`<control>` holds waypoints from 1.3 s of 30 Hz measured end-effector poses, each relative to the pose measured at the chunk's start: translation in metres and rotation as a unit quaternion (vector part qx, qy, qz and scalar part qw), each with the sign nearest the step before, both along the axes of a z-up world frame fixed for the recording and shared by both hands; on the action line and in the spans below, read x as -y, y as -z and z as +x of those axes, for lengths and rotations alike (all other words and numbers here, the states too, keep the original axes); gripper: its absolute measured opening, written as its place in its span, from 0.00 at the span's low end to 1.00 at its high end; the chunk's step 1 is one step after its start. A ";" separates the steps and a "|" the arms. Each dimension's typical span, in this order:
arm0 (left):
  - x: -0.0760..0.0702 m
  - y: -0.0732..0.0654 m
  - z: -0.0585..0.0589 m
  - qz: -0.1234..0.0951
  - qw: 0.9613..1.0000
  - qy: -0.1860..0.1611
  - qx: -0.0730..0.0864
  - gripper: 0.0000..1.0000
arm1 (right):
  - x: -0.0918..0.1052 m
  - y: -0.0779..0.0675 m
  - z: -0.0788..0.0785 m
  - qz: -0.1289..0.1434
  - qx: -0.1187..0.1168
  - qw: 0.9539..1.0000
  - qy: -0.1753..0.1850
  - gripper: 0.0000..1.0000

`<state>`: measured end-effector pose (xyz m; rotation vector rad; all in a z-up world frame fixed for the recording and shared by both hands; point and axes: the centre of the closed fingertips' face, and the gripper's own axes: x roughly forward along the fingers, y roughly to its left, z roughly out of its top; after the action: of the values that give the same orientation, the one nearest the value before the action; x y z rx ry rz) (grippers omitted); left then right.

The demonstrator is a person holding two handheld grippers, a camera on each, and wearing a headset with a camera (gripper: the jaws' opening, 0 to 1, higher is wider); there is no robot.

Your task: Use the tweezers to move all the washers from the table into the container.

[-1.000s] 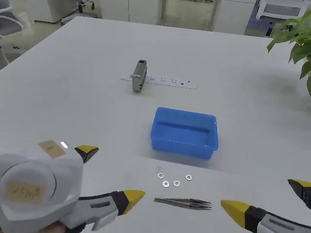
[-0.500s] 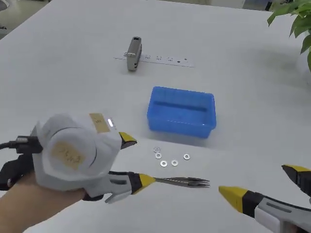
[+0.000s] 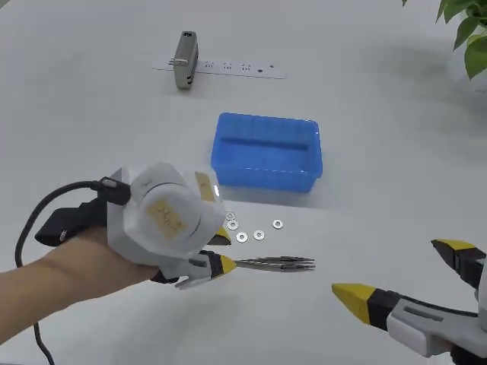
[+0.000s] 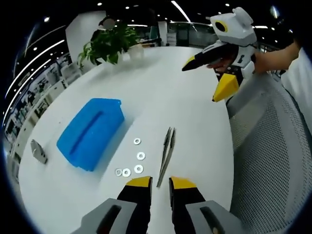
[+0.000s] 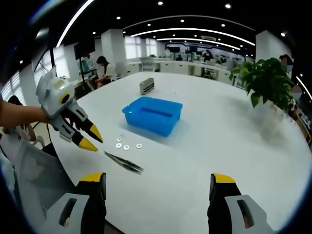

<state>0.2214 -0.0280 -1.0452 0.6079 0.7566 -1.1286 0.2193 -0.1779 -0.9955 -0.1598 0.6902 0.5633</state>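
The left gripper (image 4: 161, 183) jaws are set narrow, with a small gap between the yellow tips. The near end of the tweezers (image 4: 166, 151) is seen in that gap, at the bottom centre of the left gripper view. Space shows on either side of it, so no grip is recorded. The tweezers are laid flat on the white surface (image 3: 380, 152) and run from the jaws toward the frame centre. Five washers (image 4: 141, 156) are scattered on the surface just left of the tweezers, clear of them. The blue container (image 4: 90, 131) stands further left in that frame, near the washers but apart from them.

The right gripper (image 5: 157, 179) jaws are held wide. In the head view this gripper is at the lower right, well apart from the tweezers. The left gripper is gripped by a hand (image 3: 84, 262) at the lower left. A power strip (image 3: 236, 69) with a grey adapter (image 3: 184, 50) is noted at the upper left, and a plant (image 3: 464, 23) at the upper right.
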 end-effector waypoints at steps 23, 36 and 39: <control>0.004 0.032 0.002 0.028 0.999 0.045 -0.014 0.00 | -0.021 -0.005 -0.001 -0.004 0.000 0.999 -0.042 0.83; 0.007 0.004 -0.011 -0.009 1.000 0.014 -0.012 0.00 | -0.056 -0.007 -0.004 -0.002 0.009 0.994 -0.107 0.76; 0.008 -0.006 -0.016 -0.018 1.000 0.017 -0.004 0.00 | -0.064 -0.007 -0.005 -0.006 0.012 0.991 -0.135 0.67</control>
<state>0.2059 -0.0359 -1.0389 0.5873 0.7331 -1.1738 0.2146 -0.1136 -0.9889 -0.2735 0.6540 0.8146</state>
